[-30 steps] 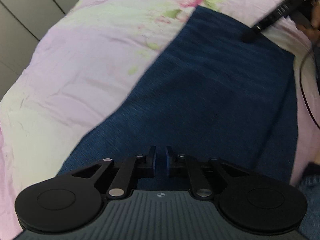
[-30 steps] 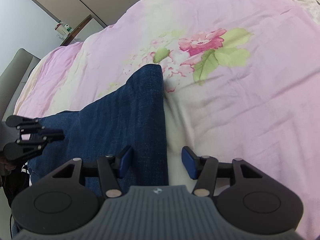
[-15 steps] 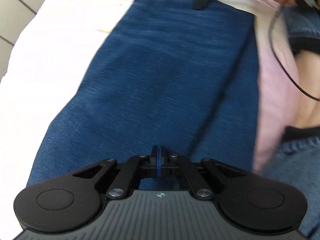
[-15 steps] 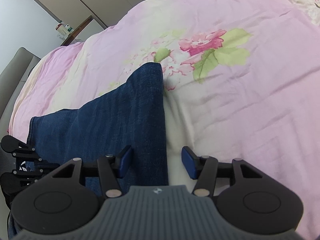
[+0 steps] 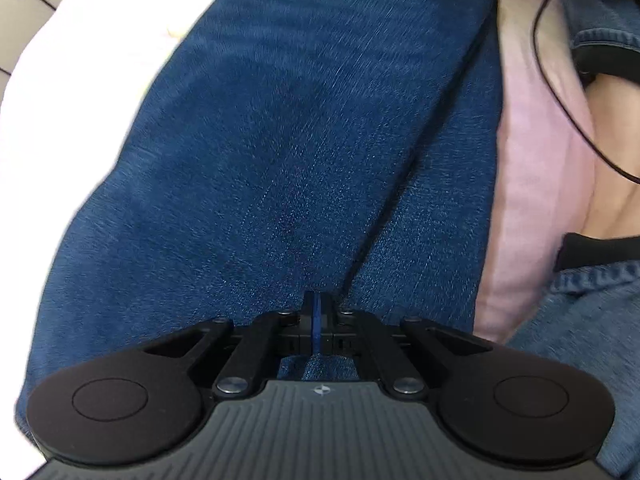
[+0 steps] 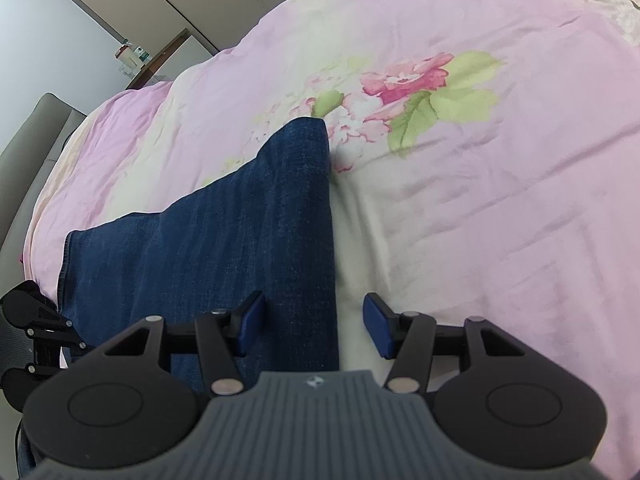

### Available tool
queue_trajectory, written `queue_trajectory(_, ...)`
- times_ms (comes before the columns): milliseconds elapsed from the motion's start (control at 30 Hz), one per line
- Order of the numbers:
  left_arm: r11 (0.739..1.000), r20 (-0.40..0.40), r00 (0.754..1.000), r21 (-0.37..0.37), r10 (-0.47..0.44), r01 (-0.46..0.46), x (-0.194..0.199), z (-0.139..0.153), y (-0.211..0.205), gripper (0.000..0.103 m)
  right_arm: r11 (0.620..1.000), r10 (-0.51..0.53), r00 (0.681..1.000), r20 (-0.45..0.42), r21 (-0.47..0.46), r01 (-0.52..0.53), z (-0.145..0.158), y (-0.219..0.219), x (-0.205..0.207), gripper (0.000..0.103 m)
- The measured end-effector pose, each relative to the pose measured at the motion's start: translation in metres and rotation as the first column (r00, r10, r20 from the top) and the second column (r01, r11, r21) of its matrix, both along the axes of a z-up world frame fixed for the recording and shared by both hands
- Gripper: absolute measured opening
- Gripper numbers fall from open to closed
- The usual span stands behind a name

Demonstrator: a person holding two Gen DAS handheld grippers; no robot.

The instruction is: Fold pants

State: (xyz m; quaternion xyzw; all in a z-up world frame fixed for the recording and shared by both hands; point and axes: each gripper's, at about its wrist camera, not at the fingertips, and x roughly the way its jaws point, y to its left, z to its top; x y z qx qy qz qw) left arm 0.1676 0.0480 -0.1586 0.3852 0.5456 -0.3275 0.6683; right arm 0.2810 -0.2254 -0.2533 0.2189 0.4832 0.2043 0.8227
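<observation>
My left gripper (image 5: 317,320) closed over pants (image 5: 280,152), nothing pinched, right gripper (image 6: 314,326) parted astride pants edge, bed (image 6: 500,200) underneath.

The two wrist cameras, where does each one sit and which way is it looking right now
Left wrist: on the left gripper, shut, looking steeply down on the folded pants; the person's jeans show at right.
Right wrist: on the right gripper, open, slanting across the pants and floral bedspread.
Shared: pants, and each sees the other gripper.
</observation>
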Motion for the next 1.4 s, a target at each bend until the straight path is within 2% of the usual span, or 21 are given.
queue_trajectory(133,0.999,-0.037,0.999,-0.019,0.030,-0.031,0.011,0.006,0.005,0.000,1.000,0.005,1.000,0.000,0.004,-0.005,0.000,0.000,0.001,0.051)
queue_trajectory(233,0.999,-0.075,0.997,-0.033,0.004,-0.006,0.008,0.018,0.009,0.000,1.000,-0.001,1.000,-0.009,0.020,0.001,-0.001,-0.001,0.001,0.052)
queue_trajectory(333,1.000,-0.065,0.998,-0.025,0.000,-0.002,0.004,0.011,0.011,0.000,0.998,0.001,0.999,-0.037,0.062,0.002,-0.004,-0.005,0.002,0.051)
queue_trajectory(433,1.000,-0.076,0.997,-0.016,0.006,-0.007,0.006,-0.007,0.011,0.000,0.995,0.003,0.998,-0.070,0.103,0.004,-0.009,-0.008,0.007,0.041)
queue_trajectory(467,1.000,-0.080,0.997,-0.013,0.000,-0.001,0.008,-0.009,0.011,0.000,0.991,0.002,0.996,-0.090,0.133,0.010,-0.012,-0.009,0.009,0.032)
queue_trajectory(533,1.000,-0.092,0.996,-0.009,-0.001,0.000,0.011,-0.007,0.010,0.000,0.984,-0.001,0.991,-0.134,0.178,0.025,-0.018,-0.012,0.014,0.028)
queue_trajectory(633,1.000,-0.074,0.997,-0.009,-0.026,0.025,0.010,0.009,0.014,0.001,0.981,0.012,0.989,-0.145,0.191,0.016,-0.012,-0.013,0.014,0.021)
queue_trajectory(700,0.999,-0.048,0.999,-0.035,-0.026,0.024,0.007,0.025,0.020,0.012,0.982,0.030,0.989,-0.146,0.191,-0.001,-0.001,-0.013,0.017,0.016)
queue_trajectory(867,0.983,0.042,0.994,-0.153,0.105,-0.098,0.008,0.070,0.062,0.012,0.975,0.076,0.982,-0.174,0.220,-0.037,0.041,-0.007,0.026,0.013)
queue_trajectory(967,0.952,0.093,0.971,-0.236,0.222,-0.195,0.004,0.094,0.087,0.016,0.964,0.098,0.979,-0.178,0.262,-0.049,0.075,0.006,0.029,0.012)
queue_trajectory(1133,0.886,0.147,0.906,-0.318,0.397,-0.336,0.016,0.113,0.132,0.018,0.955,0.119,0.979,-0.163,0.290,-0.068,0.134,0.050,0.033,0.012)
queue_trajectory(1267,0.834,0.177,0.842,-0.345,0.509,-0.431,0.017,0.114,0.172,0.018,0.950,0.135,0.982,-0.134,0.300,-0.090,0.171,0.098,0.036,0.012)
queue_trajectory(1400,0.762,0.188,0.761,-0.374,0.620,-0.529,0.016,0.115,0.201,0.018,0.941,0.189,0.978,-0.092,0.302,-0.153,0.201,0.163,0.044,0.012)
